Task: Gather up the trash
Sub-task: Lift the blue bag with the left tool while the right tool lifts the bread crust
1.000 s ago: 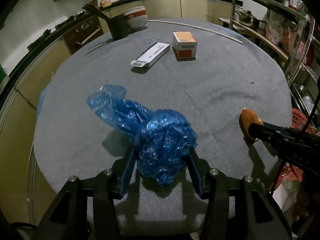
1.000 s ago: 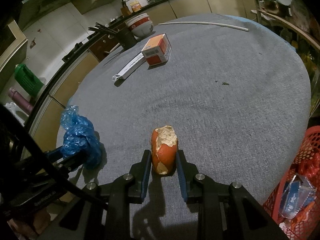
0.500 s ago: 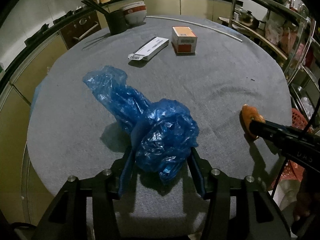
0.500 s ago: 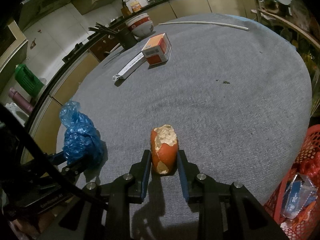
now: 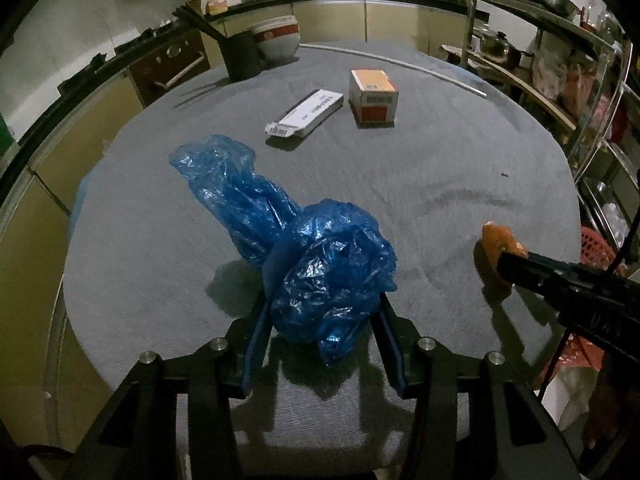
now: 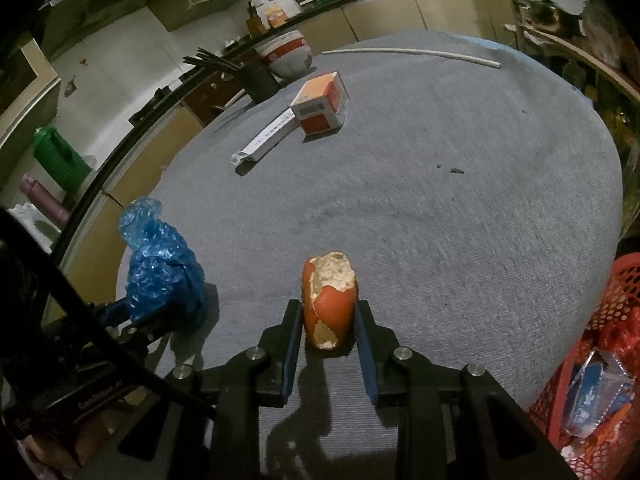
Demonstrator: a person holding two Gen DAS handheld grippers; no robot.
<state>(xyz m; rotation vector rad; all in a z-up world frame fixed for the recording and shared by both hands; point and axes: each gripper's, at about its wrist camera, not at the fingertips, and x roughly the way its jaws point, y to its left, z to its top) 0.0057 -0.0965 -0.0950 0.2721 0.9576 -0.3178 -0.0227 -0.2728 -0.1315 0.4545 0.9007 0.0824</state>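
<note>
A crumpled blue plastic bag [image 5: 320, 276] bulges between the fingers of my left gripper [image 5: 326, 284], whose jaws are closing and press on it; its loose end sticks out toward the far left. My right gripper [image 6: 329, 306] is shut on a piece of orange peel [image 6: 328, 300], held upright just over the grey round table [image 6: 440, 220]. In the left wrist view the right gripper [image 5: 504, 256] and the orange peel [image 5: 496, 236] show at the right. From the right wrist view, the blue plastic bag [image 6: 160, 272] sits in the left gripper [image 6: 132, 312] at the left.
An orange and white box [image 5: 374, 96] and a flat white carton [image 5: 306, 114] lie at the far middle. A dark chopstick holder [image 5: 242, 56], a bowl [image 5: 278, 38] and a white rod [image 5: 400, 64] line the far edge. A red basket [image 6: 600, 360] with trash stands off the right edge.
The left jaws have drawn slightly tighter on the blue bag, which looks more bunched. The right gripper and the orange peel have not moved.
</note>
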